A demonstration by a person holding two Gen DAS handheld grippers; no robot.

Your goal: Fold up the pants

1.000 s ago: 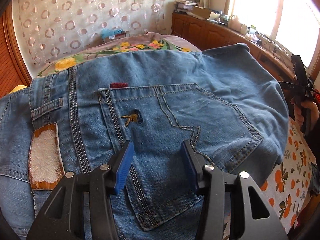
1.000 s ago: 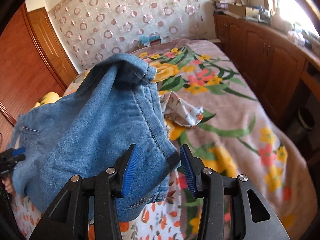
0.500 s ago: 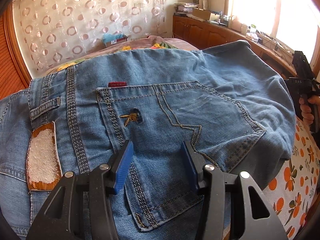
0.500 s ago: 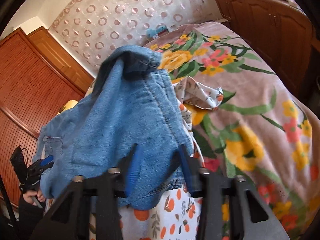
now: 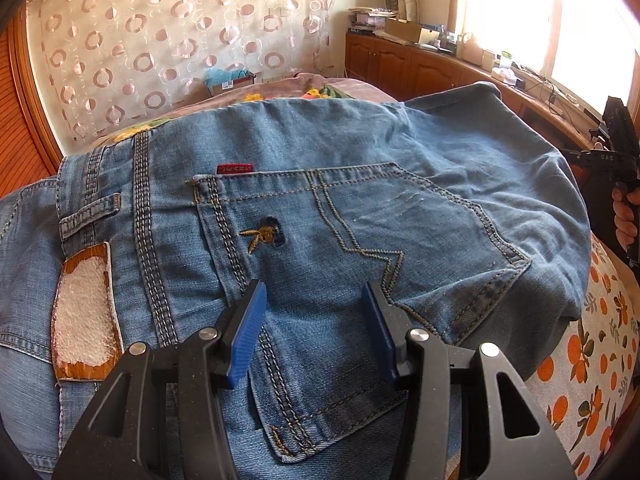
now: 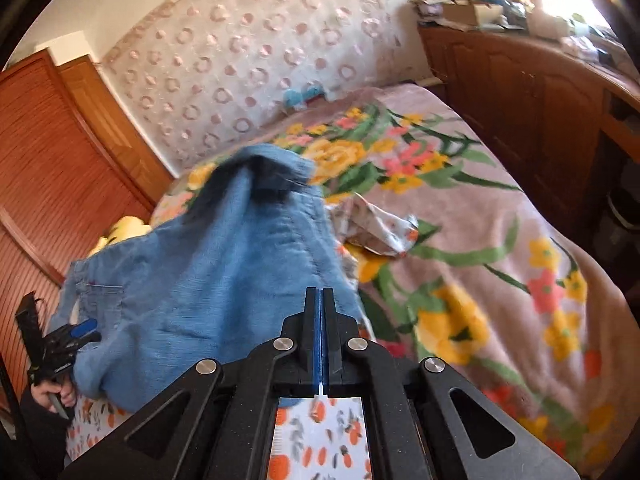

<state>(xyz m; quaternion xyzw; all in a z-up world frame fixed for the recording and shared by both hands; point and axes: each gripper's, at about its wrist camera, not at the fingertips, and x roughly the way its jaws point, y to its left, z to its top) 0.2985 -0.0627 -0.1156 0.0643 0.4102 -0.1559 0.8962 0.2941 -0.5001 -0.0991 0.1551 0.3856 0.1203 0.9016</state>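
Note:
Blue jeans (image 5: 360, 208) lie bunched on the bed, back pocket and white waist patch facing up in the left wrist view. My left gripper (image 5: 314, 304) is open, its blue pads (image 5: 248, 328) straddling the pocket just above the denim. In the right wrist view the jeans (image 6: 208, 292) form a raised heap at left. My right gripper (image 6: 319, 300) is shut with pads together at the heap's near right edge; whether any denim is pinched I cannot tell. The right gripper also shows at the right edge of the left wrist view (image 5: 616, 168).
The bed has a flowered blanket (image 6: 480, 240) and an orange-print sheet (image 6: 320, 440). A crumpled printed cloth (image 6: 380, 224) lies beside the jeans. Wooden cabinets (image 6: 520, 92) run along the right; a wooden wardrobe (image 6: 48, 168) stands at left. A curtain hangs behind.
My right gripper has closed from open to shut at the near edge of the jeans. The left gripper stays open over the pocket, the jeans shifting slightly.

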